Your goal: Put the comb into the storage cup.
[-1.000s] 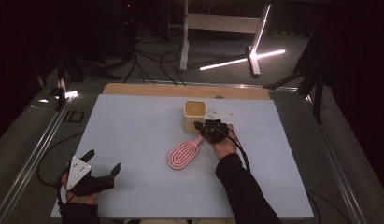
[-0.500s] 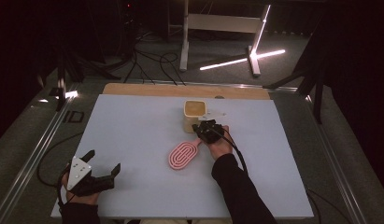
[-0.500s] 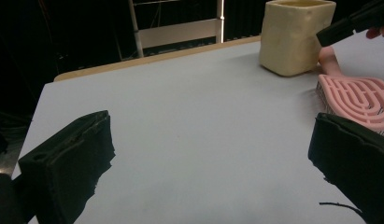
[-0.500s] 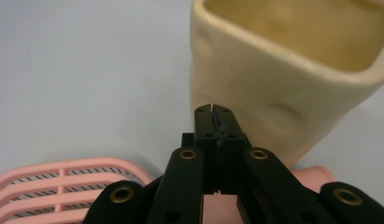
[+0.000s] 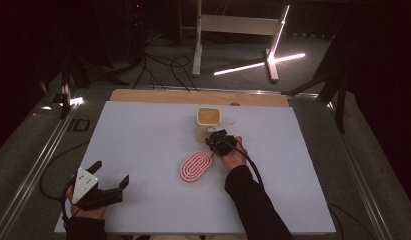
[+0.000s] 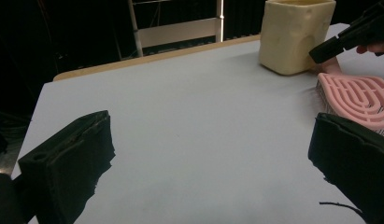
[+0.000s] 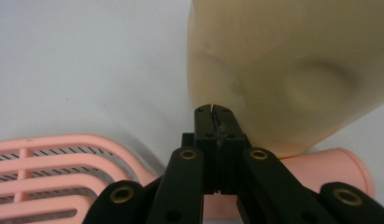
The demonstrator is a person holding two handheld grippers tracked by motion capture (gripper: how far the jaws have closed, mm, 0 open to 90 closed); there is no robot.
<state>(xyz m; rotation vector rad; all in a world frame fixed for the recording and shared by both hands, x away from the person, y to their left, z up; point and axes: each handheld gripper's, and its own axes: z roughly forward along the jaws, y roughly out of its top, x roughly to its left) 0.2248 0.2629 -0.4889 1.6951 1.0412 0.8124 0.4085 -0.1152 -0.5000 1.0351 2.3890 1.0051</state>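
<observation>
The pink hairbrush (image 5: 195, 166) lies flat on the pale surface (image 5: 143, 140), bristles down and slotted back up, its head pointing toward the person and its handle running up beside the base of the cream cup (image 5: 208, 123). The right claw (image 5: 216, 142) sits over that handle, close against the cup; in the right gripper view the jaws are pressed together with nothing between them, the handle (image 7: 330, 175) passing underneath and the cup wall (image 7: 292, 70) just beyond the tips. The left claw (image 5: 109, 178) rests well away from the cup, at the near left of the surface, jaws spread wide and empty. The brush looks like light, stiff moulded plastic, smooth enough to slip under a weak pinch, and its vented head offers little solid area to squeeze. The rounded handle is probably the best place to hold, across its narrow width, a little clear of the cup so the jaws have room to open. The cup seems light too, and a nudge could tip or slide it.
</observation>
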